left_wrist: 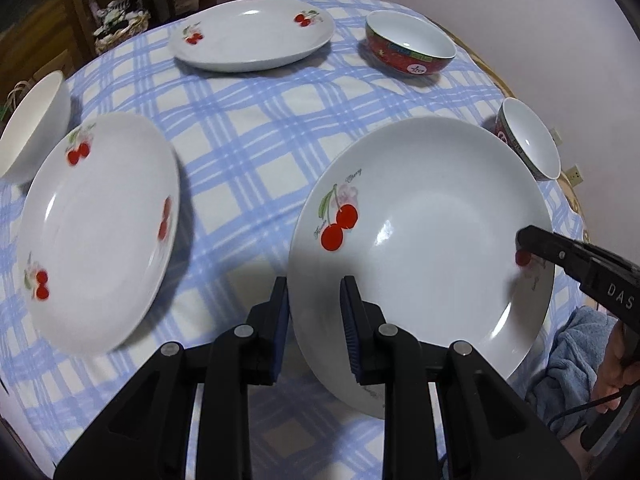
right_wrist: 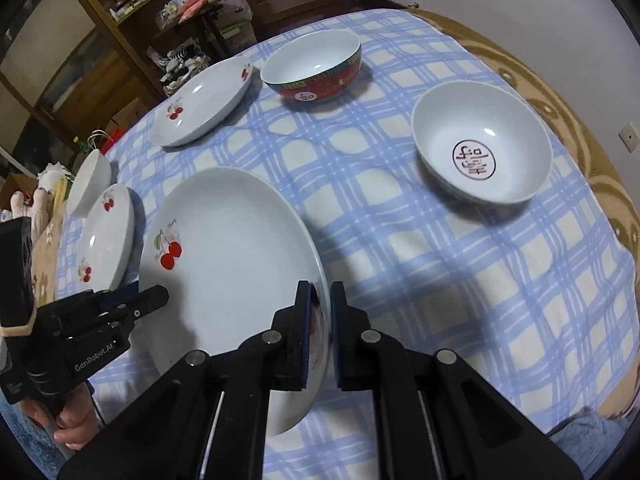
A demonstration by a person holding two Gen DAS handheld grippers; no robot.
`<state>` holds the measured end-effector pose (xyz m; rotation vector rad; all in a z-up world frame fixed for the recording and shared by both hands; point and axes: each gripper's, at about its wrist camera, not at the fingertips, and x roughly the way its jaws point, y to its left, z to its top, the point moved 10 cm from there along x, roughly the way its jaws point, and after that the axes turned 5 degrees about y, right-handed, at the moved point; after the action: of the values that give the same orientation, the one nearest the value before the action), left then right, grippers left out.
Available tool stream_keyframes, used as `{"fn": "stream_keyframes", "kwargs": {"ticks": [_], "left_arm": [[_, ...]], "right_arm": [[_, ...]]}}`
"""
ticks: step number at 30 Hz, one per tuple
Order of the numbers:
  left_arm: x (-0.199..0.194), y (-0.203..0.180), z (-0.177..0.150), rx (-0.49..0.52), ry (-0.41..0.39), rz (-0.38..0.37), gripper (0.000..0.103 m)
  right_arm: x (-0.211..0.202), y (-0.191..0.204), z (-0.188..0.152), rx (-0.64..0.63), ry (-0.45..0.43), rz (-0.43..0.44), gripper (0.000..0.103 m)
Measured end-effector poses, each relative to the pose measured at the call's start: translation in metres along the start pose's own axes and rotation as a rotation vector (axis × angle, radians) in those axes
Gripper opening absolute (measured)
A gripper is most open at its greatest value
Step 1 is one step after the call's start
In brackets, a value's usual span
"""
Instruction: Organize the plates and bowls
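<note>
A large white cherry plate (left_wrist: pixel 420 232) (right_wrist: pixel 232 256) hangs tilted just above the checked tablecloth, held from both sides. My left gripper (left_wrist: pixel 314 292) is shut on its near-left rim, one pad under and one pad on top; it also shows in the right wrist view (right_wrist: pixel 158 294). On the opposite rim my right gripper (right_wrist: pixel 320 292) is shut as well, and its tip (left_wrist: pixel 522 246) shows over a cherry print. A second cherry plate (left_wrist: pixel 96 232) (right_wrist: pixel 108 236) lies to the left. A third cherry plate (left_wrist: pixel 252 36) (right_wrist: pixel 204 104) lies at the far side.
A red patterned bowl (left_wrist: pixel 408 44) (right_wrist: pixel 316 68) stands at the back. A bowl with a round stamp inside (right_wrist: pixel 480 152) (left_wrist: pixel 528 140) stands on the right, and a plain white bowl (left_wrist: pixel 32 128) (right_wrist: pixel 88 184) on the far left edge. Shelves (right_wrist: pixel 132 20) stand behind the round table.
</note>
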<state>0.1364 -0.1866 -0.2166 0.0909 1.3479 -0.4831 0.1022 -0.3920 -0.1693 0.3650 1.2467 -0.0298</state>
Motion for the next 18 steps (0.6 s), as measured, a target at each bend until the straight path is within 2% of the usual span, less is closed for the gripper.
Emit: {"fn": "stream_keyframes", "kwargs": {"ticks": [9, 13, 18], "left_arm": [[-0.019, 0.001, -0.019, -0.008, -0.018, 0.011, 0.024], [-0.015, -0.001, -0.025, -0.002, -0.012, 0.026, 0.024], [-0.001, 0.006, -0.039, -0.049, 0.003, 0.034, 0.024]], "right_arm": [[-0.005, 0.007, -0.021, 0.015, 0.006, 0.013, 0.010], [-0.004, 0.006, -0.025, 0.019, 0.010, 0.003, 0.011], [0.012, 0.004, -0.032, 0.027, 0.058, -0.010, 0.011]]}}
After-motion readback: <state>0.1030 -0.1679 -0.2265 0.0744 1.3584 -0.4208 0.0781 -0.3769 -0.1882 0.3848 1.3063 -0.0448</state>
